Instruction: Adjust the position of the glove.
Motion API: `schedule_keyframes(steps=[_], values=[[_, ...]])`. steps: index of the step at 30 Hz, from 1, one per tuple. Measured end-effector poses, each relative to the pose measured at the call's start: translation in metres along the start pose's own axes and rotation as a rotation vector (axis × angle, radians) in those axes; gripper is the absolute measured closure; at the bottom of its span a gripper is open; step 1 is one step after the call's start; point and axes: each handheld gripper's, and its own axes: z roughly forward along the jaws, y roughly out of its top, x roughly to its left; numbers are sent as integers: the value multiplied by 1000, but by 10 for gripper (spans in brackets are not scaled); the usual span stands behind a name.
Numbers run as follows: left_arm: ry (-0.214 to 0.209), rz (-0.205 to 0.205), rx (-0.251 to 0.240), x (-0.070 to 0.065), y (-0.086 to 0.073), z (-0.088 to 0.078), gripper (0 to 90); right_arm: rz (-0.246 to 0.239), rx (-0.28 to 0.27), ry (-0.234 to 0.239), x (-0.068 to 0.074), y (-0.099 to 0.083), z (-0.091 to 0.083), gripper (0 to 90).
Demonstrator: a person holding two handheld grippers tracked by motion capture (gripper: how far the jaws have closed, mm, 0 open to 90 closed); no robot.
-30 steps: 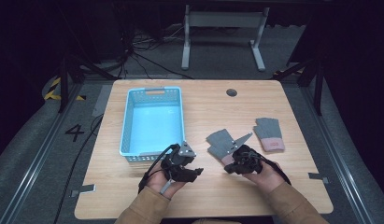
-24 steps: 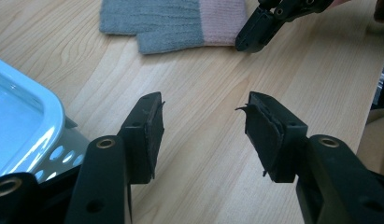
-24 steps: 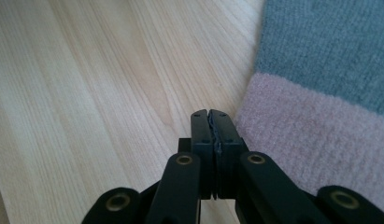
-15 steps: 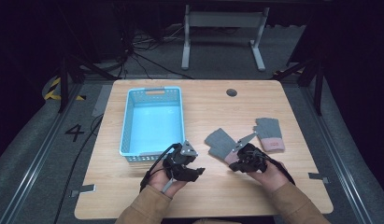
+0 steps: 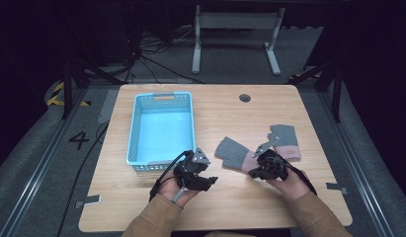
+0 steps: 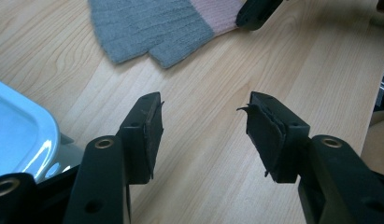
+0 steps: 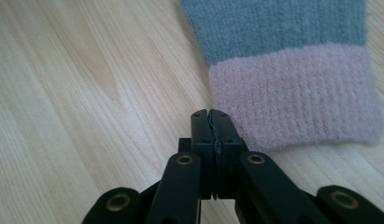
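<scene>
Your right gripper (image 7: 213, 122) has its jaws pressed together with nothing between them, tips sitting just beside the pink cuff of the near glove (image 7: 292, 70), right at its edge. Your left gripper (image 6: 203, 126) is spread about halfway, nothing in it, hovering over bare surface (image 6: 217, 70) with the blue basket (image 5: 161, 126) just to its left.

The near glove (image 5: 235, 154) lies flat between your two grippers, a bit farther out, grey fingers pointing left, cuff toward your right hand. It's knit, so I'd expect it to be light, soft and floppy; it'll sag and fold the moment you lift it, and it won't slip much. The ribbed pink cuff looks like the thickest bit, so I'd pinch there, catching both layers, rather than a thin fingertip.

Count: two gloves, the second glove (image 5: 285, 140) lying right and farther out, near the first. One basket, empty. Two grippers.
</scene>
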Motion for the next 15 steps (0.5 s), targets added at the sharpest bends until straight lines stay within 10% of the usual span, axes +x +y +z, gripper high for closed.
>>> schedule_keyframes(steps=[15], values=[[16, -17, -7, 3, -3, -6, 460, -30, -84, 7, 10, 28, -11, 892]])
